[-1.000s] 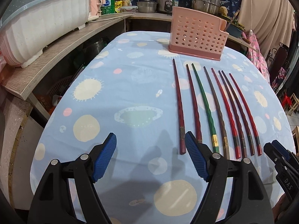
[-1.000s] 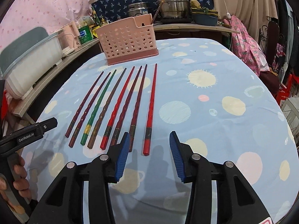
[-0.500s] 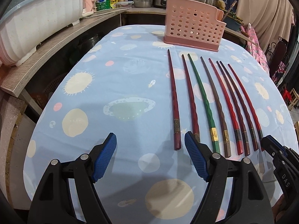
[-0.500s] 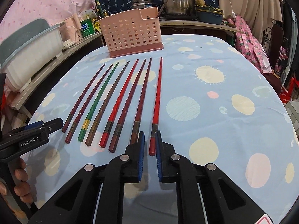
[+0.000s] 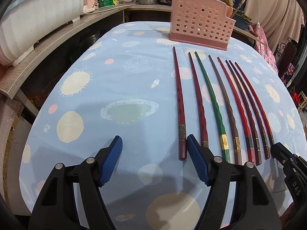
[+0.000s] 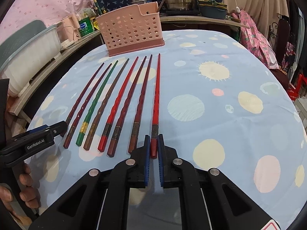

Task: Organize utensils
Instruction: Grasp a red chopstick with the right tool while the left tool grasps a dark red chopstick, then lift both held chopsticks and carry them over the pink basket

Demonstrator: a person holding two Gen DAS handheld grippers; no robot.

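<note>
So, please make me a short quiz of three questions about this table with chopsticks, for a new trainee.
1. How many chopsticks lie on the tablecloth?
2. True or false: the pink basket already holds chopsticks.
3. Which gripper is shut on a chopstick: A left, B right?

Key:
1. Eight, one of them the green chopstick.
2. False; all lie in front of it.
3. B: the right gripper clamps the red chopstick at the row's end. The left gripper stands open.

Both wrist views look steeply down from the near edge of the table (image 5: pixel 80 118) toward the far pink basket (image 6: pixel 130 32). The left view sits close over the row of chopsticks' (image 5: pixel 220 105) left end, the right view over its right end; both share the whole row.
</note>
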